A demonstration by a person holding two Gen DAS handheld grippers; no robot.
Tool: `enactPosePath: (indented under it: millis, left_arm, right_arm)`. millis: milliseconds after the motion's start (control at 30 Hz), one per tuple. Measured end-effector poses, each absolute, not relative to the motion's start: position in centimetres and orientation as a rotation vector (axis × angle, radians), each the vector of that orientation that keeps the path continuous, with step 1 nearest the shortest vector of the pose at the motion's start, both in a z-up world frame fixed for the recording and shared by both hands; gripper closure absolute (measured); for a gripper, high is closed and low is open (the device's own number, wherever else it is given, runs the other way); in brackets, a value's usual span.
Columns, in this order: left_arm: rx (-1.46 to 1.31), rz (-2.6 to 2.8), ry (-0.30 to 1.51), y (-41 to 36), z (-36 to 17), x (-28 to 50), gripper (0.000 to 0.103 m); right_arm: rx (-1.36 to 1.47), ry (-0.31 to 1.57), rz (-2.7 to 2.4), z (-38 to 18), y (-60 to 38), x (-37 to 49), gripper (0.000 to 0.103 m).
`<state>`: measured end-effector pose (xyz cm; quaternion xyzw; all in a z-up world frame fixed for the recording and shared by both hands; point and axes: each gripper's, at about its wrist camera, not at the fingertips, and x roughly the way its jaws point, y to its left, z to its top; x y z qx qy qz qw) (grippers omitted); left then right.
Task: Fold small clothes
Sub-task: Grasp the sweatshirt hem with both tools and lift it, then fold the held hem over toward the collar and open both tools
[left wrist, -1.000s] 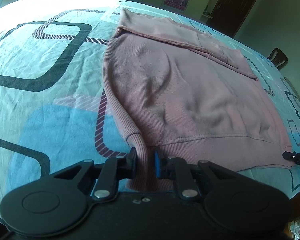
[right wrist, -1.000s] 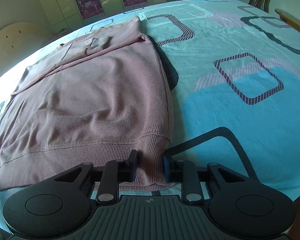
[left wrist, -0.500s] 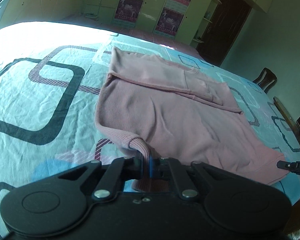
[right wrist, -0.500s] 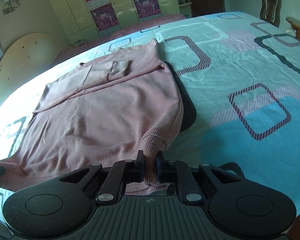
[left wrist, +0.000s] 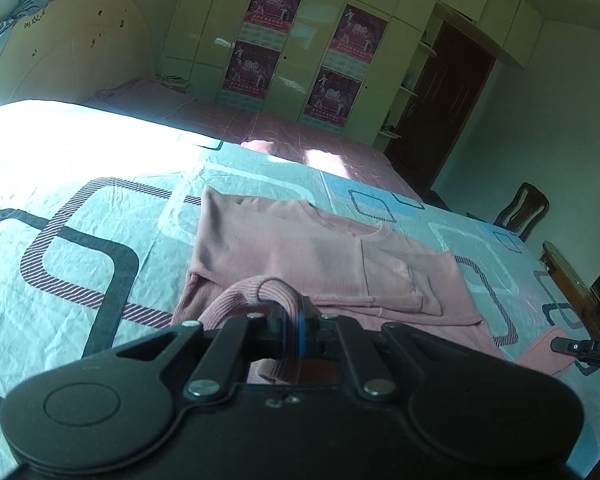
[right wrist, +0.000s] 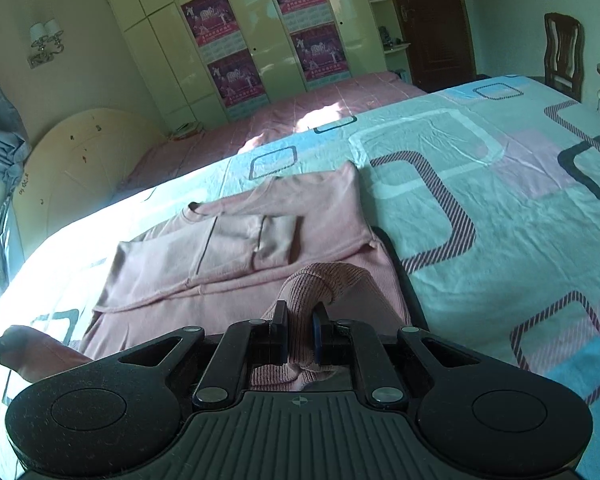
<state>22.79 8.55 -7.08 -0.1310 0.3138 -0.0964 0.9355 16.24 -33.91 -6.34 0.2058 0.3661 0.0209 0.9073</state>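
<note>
With each tool, left and right, clamped on a hem corner of the pink sweater lying on the bed, I judge the bottom-to-top fold under way, next needing the hem carried toward the collar.

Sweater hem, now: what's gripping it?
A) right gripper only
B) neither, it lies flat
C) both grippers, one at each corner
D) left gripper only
C: the left gripper is shut on a ribbed corner of the sweater, and the right gripper is pinching the other ribbed corner, both lifted off the bed.
</note>
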Motion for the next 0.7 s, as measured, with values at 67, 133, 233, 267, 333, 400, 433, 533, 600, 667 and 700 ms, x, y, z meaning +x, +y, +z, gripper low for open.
enactPosePath:
  millis: [67, 133, 233, 267, 333, 400, 433, 533, 600, 667, 700]
  left_arm:
    - [-0.272, -0.190, 0.632, 8.4, -6.9, 24.5, 0.098]
    - [-0.262, -0.181, 0.625, 8.0, -6.7, 26.5, 0.098]
    - [-0.255, -0.163, 0.628, 7.5, -7.0, 29.6, 0.098]
    - [-0.270, -0.152, 0.630, 7.5, -7.2, 30.9, 0.098]
    - [-0.282, -0.137, 0.630, 7.3, -7.4, 32.8, 0.098]
    - [-0.270, -0.125, 0.627, 6.8, -7.7, 34.7, 0.098]
    - [-0.264, -0.122, 0.627, 6.6, -7.8, 35.6, 0.098]
    - [-0.254, -0.101, 0.634, 6.1, -8.3, 38.5, 0.098]
    - [-0.243, -0.068, 0.644, 5.8, -9.2, 40.6, 0.098]
    - [-0.214, -0.039, 0.663, 5.4, -10.1, 42.3, 0.098]
    - [-0.196, -0.026, 0.686, 5.2, -10.8, 43.4, 0.097]
  right_arm:
    - [0.422, 0.754, 0.043, -6.4, -34.2, 18.1, 0.093]
    - [0.418, 0.752, 0.039, -6.4, -34.5, 20.3, 0.093]
    - [0.413, 0.751, 0.031, -6.8, -35.1, 23.4, 0.093]
    - [0.419, 0.752, 0.029, -6.9, -35.3, 24.4, 0.093]
    - [0.435, 0.757, 0.023, -7.3, -35.9, 26.7, 0.093]
    - [0.452, 0.766, 0.018, -7.7, -36.4, 28.9, 0.093]
    - [0.453, 0.768, 0.016, -7.9, -36.5, 29.8, 0.093]
    - [0.462, 0.786, 0.006, -8.9, -37.0, 32.7, 0.093]
    - [0.509, 0.816, 0.001, -10.2, -37.4, 34.8, 0.093]
    - [0.548, 0.848, -0.003, -11.5, -37.9, 36.8, 0.093]
    - [0.555, 0.864, -0.008, -12.2, -37.9, 37.7, 0.093]
